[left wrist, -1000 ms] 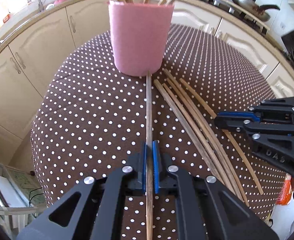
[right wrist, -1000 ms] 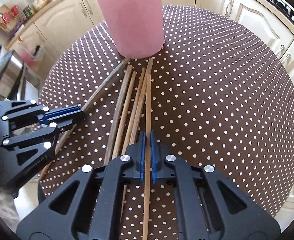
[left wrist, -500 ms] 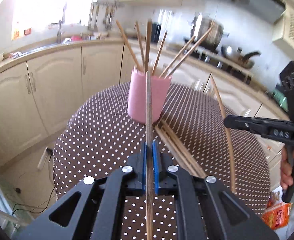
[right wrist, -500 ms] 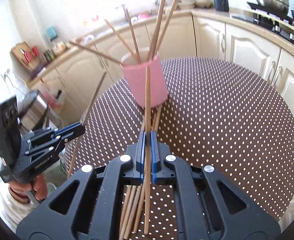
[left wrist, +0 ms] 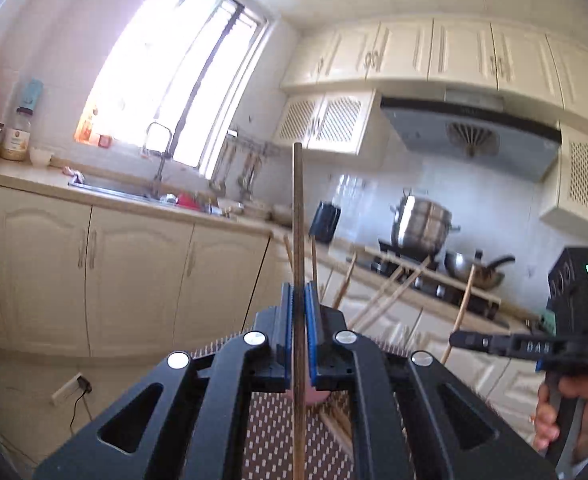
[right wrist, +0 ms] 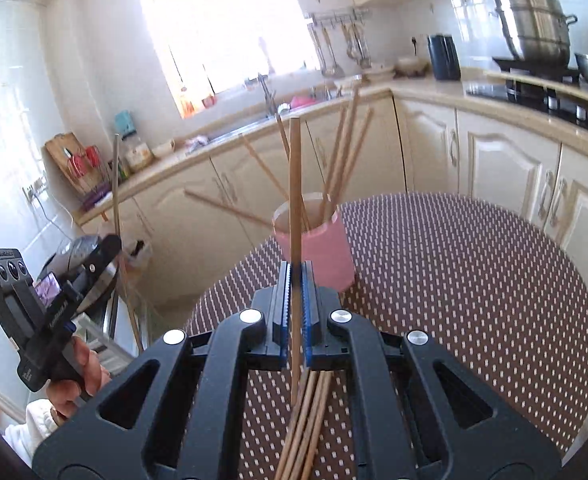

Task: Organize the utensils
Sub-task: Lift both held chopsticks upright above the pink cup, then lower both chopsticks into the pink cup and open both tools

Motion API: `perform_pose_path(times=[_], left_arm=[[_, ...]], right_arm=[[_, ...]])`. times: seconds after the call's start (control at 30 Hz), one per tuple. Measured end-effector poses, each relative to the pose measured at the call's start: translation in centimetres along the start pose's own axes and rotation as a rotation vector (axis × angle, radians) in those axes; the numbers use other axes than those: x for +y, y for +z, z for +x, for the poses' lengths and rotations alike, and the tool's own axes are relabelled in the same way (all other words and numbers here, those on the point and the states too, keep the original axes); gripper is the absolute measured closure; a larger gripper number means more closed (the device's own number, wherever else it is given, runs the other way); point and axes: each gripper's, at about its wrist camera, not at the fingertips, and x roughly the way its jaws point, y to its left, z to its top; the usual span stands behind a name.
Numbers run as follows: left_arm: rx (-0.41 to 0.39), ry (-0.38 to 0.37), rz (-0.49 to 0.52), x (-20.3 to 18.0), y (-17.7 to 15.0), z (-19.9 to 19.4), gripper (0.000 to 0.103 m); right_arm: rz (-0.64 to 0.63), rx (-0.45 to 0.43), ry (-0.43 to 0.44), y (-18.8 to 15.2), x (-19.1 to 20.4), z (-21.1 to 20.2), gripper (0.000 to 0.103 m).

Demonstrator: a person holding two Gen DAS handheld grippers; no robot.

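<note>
Wooden chopsticks, one to each gripper, are held clear of a round table in a cream-cabinet kitchen. The left gripper [left wrist: 299, 300] has its blue pads closed tight on a dark chopstick [left wrist: 298, 216], which runs straight ahead between the fingers and ends against the sink counter [left wrist: 134, 196] and window [left wrist: 174, 76] beyond. Off to that gripper's right, the right gripper [left wrist: 460, 338] shows side-on, a hand [left wrist: 566, 412] around its grip and a pale chopstick [left wrist: 464, 300] rising from its tip.

The right gripper [right wrist: 295, 280] likewise has its pads clamped on that pale chopstick [right wrist: 294, 184], whose far end stands in front of the pink cup [right wrist: 322, 240]. The cup sits just ahead of the fingertips on the brown polka-dot tablecloth [right wrist: 474, 280], with several chopsticks [right wrist: 342, 152] fanned out of its mouth. A bundle of loose chopsticks [right wrist: 308, 420] lies on the cloth beneath the gripper body. To its left, the left gripper [right wrist: 108, 246] is gripped by the other hand [right wrist: 78, 372], its dark chopstick [right wrist: 116, 184] pointing up.

A steel stockpot [right wrist: 534, 24] stands on the stove, ahead and to the right.
</note>
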Motion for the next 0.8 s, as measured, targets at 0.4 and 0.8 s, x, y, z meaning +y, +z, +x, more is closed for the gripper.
perform_pose_path(times=[0.4,0.8], left_arm=[[-0.122,-0.082,-0.009,-0.8,3.5,9.0,0.097],[-0.188,-0.081,-0.159,2.2,3.7,16.4,0.097]], right_arm=[[-0.070,-0.170,-0.005,5.4,1.6,1.7,0.098],[-0.122,-0.280,-0.024,9.1,1.6,3.6,0.097]])
